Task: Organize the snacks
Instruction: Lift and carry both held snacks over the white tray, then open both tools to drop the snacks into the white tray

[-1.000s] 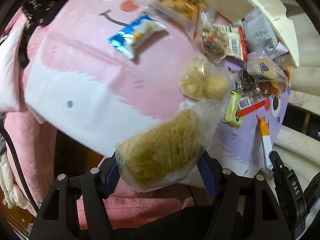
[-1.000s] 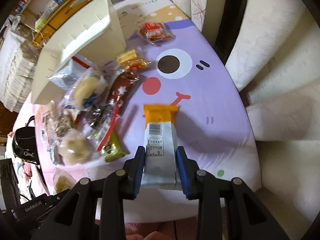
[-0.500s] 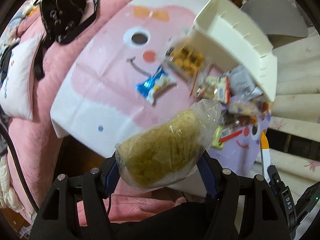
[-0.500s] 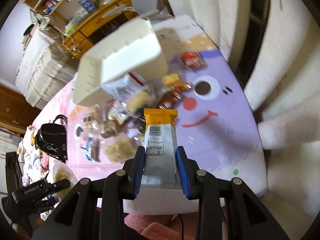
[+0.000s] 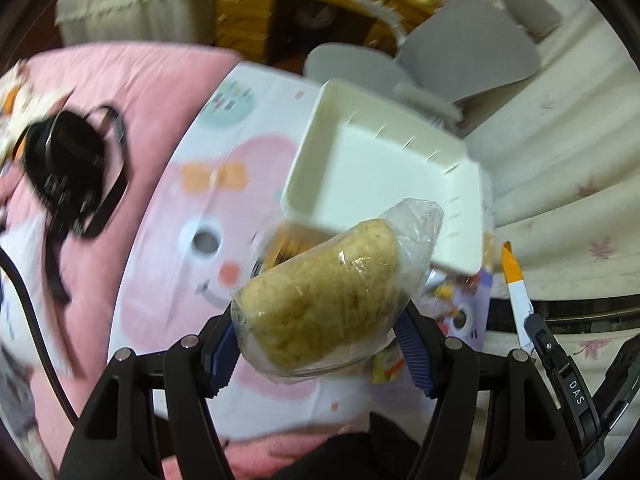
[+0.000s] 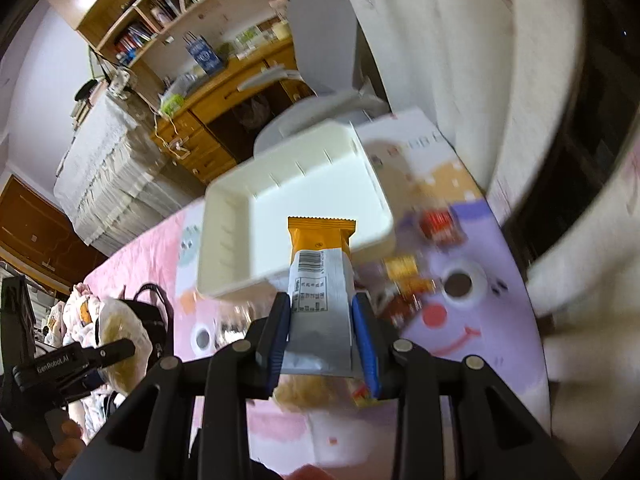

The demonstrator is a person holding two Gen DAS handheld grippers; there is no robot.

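Snacks under white tray (image 6: 224,216) blur. Our left gripper (image 5: 320,344) clamps bagged bun (image 5: 320,292) crosswise; right gripper (image 6: 322,332) clamps orange-white bar (image 6: 322,276), pointing traywards.

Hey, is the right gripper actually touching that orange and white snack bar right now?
Touching. In the right wrist view, the right gripper has both blue fingers pressed against the sides of the snack bar, holding it above the table.
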